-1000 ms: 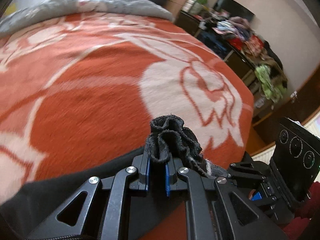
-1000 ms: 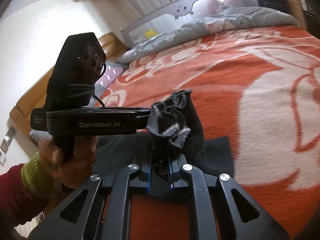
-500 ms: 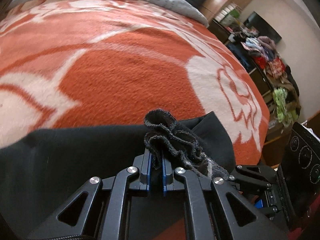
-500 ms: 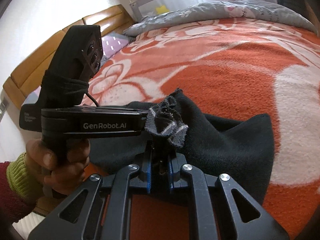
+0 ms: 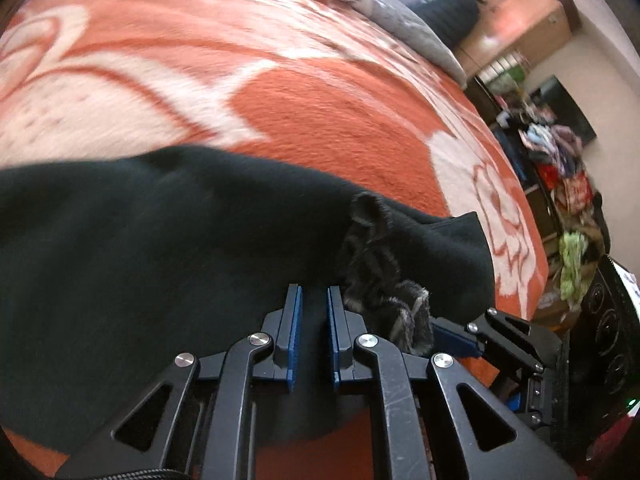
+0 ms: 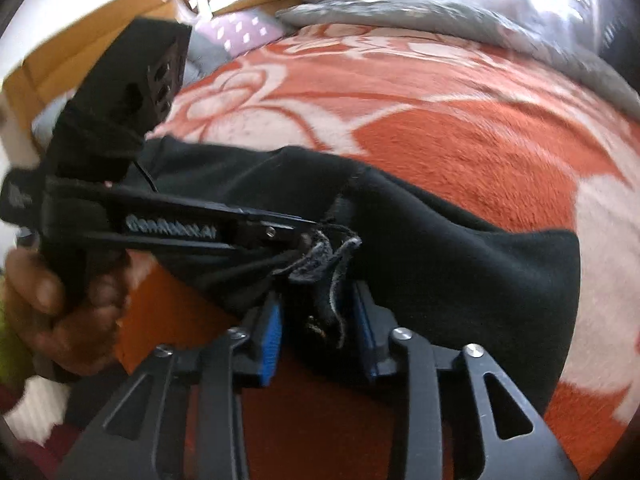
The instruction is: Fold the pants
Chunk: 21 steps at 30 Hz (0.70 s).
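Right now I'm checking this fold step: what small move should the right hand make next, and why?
Probably finish opening and draw the right gripper back. Its jaws are opening with the bunched hem still between them, and the black pants already lie folded on the orange blanket. The left gripper could follow.

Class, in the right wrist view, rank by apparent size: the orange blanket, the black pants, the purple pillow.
1. orange blanket
2. black pants
3. purple pillow, which lies farthest from the camera, so its true size is unsure.

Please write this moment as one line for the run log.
task: fold pants | left claw: opening, cuff at tip | right claw: opening, cuff between jaws | pants: on blanket
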Available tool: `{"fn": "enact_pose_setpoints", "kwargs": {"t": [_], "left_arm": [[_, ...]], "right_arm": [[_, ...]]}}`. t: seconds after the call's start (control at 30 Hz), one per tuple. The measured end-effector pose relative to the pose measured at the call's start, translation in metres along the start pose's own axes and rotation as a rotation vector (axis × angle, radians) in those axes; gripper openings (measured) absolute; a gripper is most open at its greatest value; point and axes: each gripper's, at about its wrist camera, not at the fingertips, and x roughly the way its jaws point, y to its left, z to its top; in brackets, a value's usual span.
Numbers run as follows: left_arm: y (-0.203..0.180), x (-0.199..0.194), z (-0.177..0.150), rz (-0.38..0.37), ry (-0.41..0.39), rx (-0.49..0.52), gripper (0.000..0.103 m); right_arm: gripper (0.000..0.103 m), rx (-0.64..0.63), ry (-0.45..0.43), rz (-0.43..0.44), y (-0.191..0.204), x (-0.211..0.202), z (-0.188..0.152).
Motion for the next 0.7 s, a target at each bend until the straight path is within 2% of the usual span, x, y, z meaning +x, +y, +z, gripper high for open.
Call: {"fn": "enact_pose_setpoints", "kwargs": {"t": [0.13, 0.33, 0.7], "left_arm": [[0.014, -0.018, -0.014, 0.023, -0.032, -0.053, 0.01], [0.032, -0.04, -0.033, 0.022, -0.066, -0.148, 0.01], [0.05, -0.077, -0.047, 0.07, -0.119, -0.206, 0.01]], "right_arm": [[0.044, -0.029, 0.046, -0.007, 0.004, 0.007, 0.005], [0.047, -0.046, 0.092, 0.018, 0.003, 0.008, 0.012], [0.051, -0.05, 0.122, 0.036, 0.004, 0.011, 0.016]]}}
